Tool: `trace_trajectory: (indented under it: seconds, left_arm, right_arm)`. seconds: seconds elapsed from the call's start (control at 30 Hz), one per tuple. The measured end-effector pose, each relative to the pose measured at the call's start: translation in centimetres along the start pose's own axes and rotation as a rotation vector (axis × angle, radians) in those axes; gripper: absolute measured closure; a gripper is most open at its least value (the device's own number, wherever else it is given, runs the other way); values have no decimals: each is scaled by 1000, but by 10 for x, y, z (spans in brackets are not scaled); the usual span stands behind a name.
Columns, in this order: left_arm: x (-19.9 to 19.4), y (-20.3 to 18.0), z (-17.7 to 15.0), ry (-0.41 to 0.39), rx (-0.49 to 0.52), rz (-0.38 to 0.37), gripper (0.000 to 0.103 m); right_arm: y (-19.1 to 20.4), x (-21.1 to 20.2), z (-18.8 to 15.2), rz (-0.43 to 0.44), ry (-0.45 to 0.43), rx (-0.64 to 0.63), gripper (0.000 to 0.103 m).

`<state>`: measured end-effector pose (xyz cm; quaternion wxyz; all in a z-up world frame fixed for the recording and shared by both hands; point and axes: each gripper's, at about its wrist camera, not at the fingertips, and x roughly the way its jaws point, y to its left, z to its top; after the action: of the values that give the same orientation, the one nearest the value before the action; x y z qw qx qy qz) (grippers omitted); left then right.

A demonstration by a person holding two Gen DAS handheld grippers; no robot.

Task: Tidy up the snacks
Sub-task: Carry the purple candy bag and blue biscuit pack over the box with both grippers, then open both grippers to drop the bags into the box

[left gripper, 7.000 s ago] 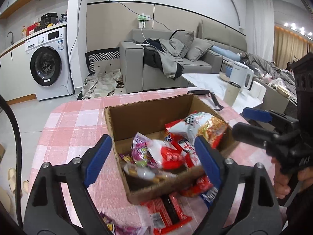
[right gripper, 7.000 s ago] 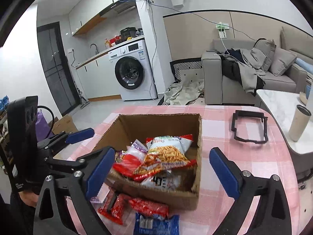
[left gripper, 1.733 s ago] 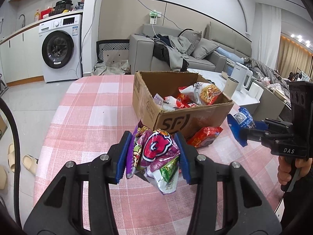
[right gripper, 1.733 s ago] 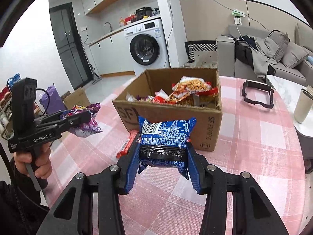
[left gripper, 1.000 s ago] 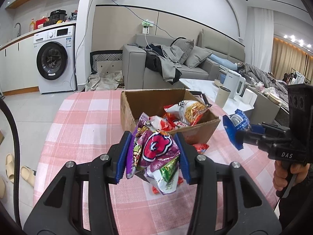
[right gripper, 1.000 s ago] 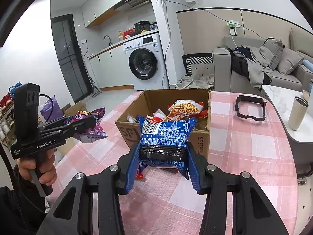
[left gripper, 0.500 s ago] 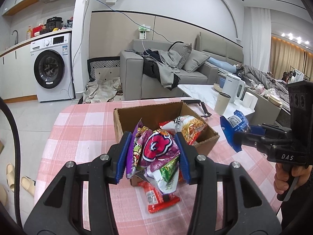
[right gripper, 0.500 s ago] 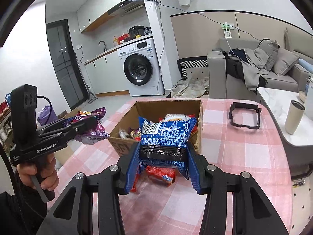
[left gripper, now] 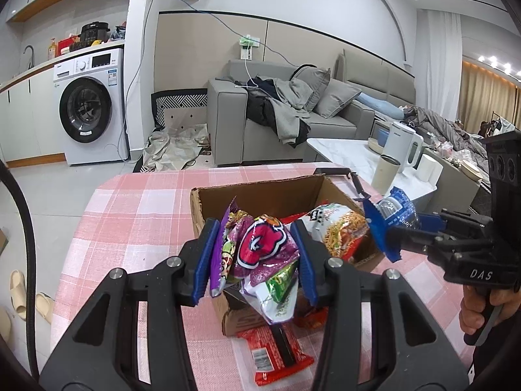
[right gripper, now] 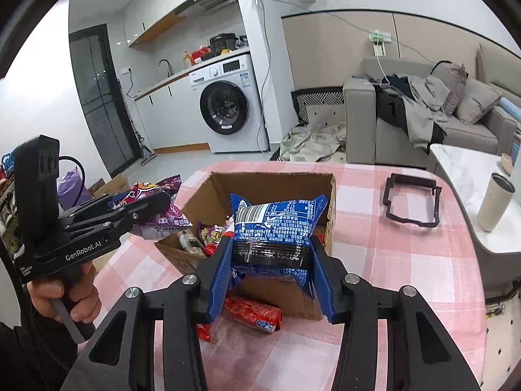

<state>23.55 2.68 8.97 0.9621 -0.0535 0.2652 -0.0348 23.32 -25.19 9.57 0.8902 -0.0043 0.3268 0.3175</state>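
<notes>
An open cardboard box point(left gripper: 267, 195) point(right gripper: 330, 202) with several snack packs in it stands on the pink checked table point(left gripper: 136, 215). My left gripper point(left gripper: 255, 260) is shut on a purple snack bag point(left gripper: 260, 247), held above the box's near edge; it also shows in the right wrist view point(right gripper: 153, 207). My right gripper point(right gripper: 272, 260) is shut on a blue snack pack point(right gripper: 275, 224), held above the box's near side; it also shows in the left wrist view point(left gripper: 387, 224). Red snack packs point(left gripper: 276, 348) point(right gripper: 252, 312) lie on the table by the box.
A black plastic frame point(right gripper: 412, 200) lies on the table right of the box. A beige tumbler point(right gripper: 495, 205) and a white kettle point(left gripper: 402, 148) stand on a white side table. A sofa point(left gripper: 293, 127) and a washing machine point(right gripper: 228, 104) are behind.
Both grippers have risen and moved over the box with their packs still held. The box now lies lower and closer under the fingers.
</notes>
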Motion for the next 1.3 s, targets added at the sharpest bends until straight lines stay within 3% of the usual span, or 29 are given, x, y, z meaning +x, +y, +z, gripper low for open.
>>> trace_trajectory:
  seconds: [0.9, 1.23, 1.3]
  left_arm:
    - [74, -16, -2, 48, 72, 0, 61]
    - [93, -16, -10, 87, 76, -8, 60]
    - [94, -12, -10, 94, 63, -12, 56]
  right_arm:
    - [-7, 57, 26, -3, 37, -15, 56]
    - [-8, 81, 38, 10, 52, -9, 53]
    - [-8, 84, 38, 10, 60, -10, 49]
